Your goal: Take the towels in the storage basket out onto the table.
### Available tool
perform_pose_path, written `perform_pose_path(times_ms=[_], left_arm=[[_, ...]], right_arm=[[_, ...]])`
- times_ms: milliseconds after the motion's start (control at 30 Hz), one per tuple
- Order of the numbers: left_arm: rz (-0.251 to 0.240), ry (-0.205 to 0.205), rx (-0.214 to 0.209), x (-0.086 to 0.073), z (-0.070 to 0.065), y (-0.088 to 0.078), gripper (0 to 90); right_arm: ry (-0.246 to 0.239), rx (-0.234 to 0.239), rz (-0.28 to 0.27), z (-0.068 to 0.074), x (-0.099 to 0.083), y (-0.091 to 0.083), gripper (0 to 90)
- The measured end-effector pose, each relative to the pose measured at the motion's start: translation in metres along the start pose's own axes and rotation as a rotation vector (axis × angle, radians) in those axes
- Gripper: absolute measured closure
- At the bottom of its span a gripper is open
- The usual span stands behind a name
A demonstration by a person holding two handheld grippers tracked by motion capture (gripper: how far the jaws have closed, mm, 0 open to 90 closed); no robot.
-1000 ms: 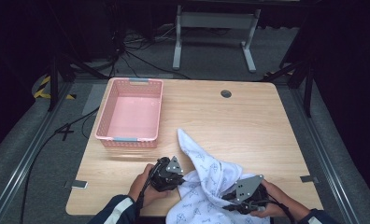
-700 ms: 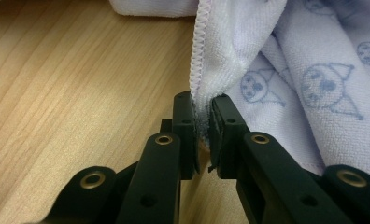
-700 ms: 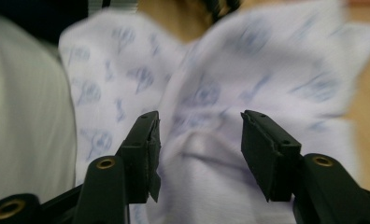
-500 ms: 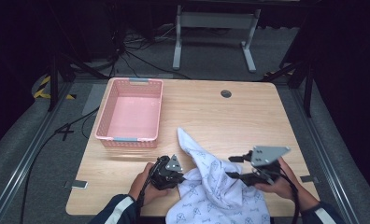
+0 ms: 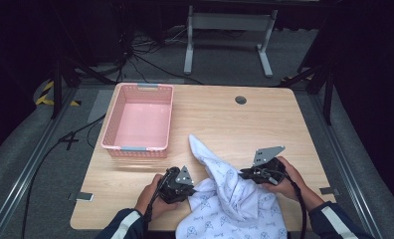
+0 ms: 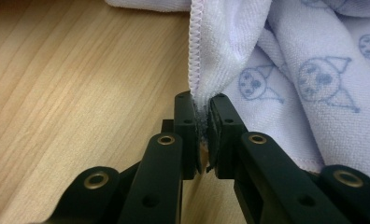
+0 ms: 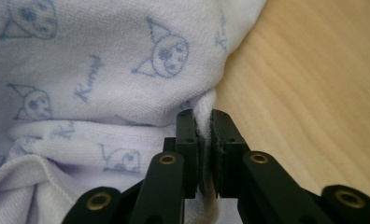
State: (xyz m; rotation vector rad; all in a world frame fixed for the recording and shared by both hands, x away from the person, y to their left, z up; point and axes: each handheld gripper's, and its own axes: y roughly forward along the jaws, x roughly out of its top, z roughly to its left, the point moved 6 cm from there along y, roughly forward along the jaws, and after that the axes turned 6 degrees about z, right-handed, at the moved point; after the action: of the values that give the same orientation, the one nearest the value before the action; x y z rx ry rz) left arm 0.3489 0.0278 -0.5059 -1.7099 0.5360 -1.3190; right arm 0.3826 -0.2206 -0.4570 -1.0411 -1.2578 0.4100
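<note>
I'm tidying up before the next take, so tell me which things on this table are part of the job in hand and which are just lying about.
In the job:
- towel
- left tongs, shut on the towel's hem
- right tongs, shut on a fold of the towel

Lying about:
- pink basket, apart from the towel
- table, bearing it all

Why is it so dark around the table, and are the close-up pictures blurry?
High view: light falls on the table, the floor around stays dark. Left gripper view: the towel is sharp, the nearest black jaws soft. Right gripper view: the towel's far top-left blurs.
</note>
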Motion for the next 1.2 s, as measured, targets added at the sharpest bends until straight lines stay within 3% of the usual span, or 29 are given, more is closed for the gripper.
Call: perform_pose_path(times_ms=[33,67,100,200,333,400,433,467,567,600,667,733,767,900,933,967,1000,1067,1100,1133,1167,1200], left_arm=[[0.001,-0.006,-0.001,0.000,0.001,0.000,83.4],[-0.009,-0.012,-0.003,-0.001,0.003,-0.001,83.5],[-0.009,-0.012,-0.003,-0.001,0.003,-0.001,83.7],[-0.007,-0.032,-0.003,-0.005,0.006,-0.003,83.8],[0.005,-0.044,0.001,-0.012,0.010,-0.009,84.2],[0.005,-0.051,0.006,-0.014,0.010,-0.010,84.1],[0.009,-0.057,0.008,-0.016,0.011,-0.011,84.1],[0.010,-0.066,0.008,-0.018,0.012,-0.012,84.2],[0.020,-0.076,0.009,-0.022,0.010,-0.015,84.3],[0.020,-0.076,0.009,-0.022,0.010,-0.015,84.4],[0.025,-0.078,0.013,-0.024,0.009,-0.016,84.4],[0.018,-0.079,0.019,-0.025,0.007,-0.017,84.5],[0.022,-0.086,0.009,-0.026,0.005,-0.018,84.5],[-0.008,-0.067,0.009,-0.025,-0.003,-0.023,83.6],[-0.024,-0.073,0.011,-0.024,-0.005,-0.024,82.6],[-0.036,-0.077,0.021,-0.022,-0.004,-0.025,78.3],[-0.036,-0.077,0.021,-0.022,-0.004,-0.025,72.7],[-0.074,-0.087,0.020,-0.015,-0.002,-0.025,70.8],[-0.082,-0.069,0.029,-0.008,-0.001,-0.023,70.1],[-0.089,-0.054,0.039,-0.002,0.000,-0.022,69.2],[-0.089,-0.054,0.039,-0.002,0.000,-0.022,69.2],[-0.106,-0.036,0.039,0.009,0.003,-0.021,69.0]], right_arm=[[0.000,0.000,0.000,0.000,0.000,0.000,84.6],[0.005,-0.049,-0.041,-0.005,0.004,-0.011,85.3],[0.005,-0.049,-0.041,-0.005,0.004,-0.011,85.3],[0.048,-0.119,-0.119,-0.019,0.007,-0.033,85.5],[0.085,-0.278,-0.121,-0.051,0.001,-0.046,85.8],[0.113,-0.369,-0.102,-0.073,-0.006,-0.051,85.8],[0.113,-0.369,-0.102,-0.073,-0.006,-0.051,85.8],[0.137,-0.460,-0.055,-0.097,-0.015,-0.053,85.8],[0.205,-0.535,-0.023,-0.130,-0.031,-0.053,85.8],[0.205,-0.535,-0.023,-0.130,-0.031,-0.053,85.8],[0.268,-0.583,0.010,-0.157,-0.047,-0.049,85.8],[0.281,-0.637,0.050,-0.174,-0.057,-0.046,85.6],[0.308,-0.658,0.042,-0.181,-0.060,-0.044,85.5],[0.353,-0.658,0.049,-0.188,-0.066,-0.036,74.4],[0.336,-0.661,0.056,-0.186,-0.066,-0.036,70.0],[0.330,-0.664,0.043,-0.185,-0.065,-0.038,63.7],[0.330,-0.664,0.043,-0.185,-0.065,-0.038,63.7],[0.368,-0.636,0.005,-0.181,-0.065,-0.045,54.3],[0.384,-0.589,-0.033,-0.172,-0.065,-0.051,54.0],[0.385,-0.573,-0.046,-0.168,-0.065,-0.053,54.5],[0.373,-0.555,-0.057,-0.162,-0.065,-0.056,58.0],[0.354,-0.518,-0.070,-0.154,-0.065,-0.056,60.0]])
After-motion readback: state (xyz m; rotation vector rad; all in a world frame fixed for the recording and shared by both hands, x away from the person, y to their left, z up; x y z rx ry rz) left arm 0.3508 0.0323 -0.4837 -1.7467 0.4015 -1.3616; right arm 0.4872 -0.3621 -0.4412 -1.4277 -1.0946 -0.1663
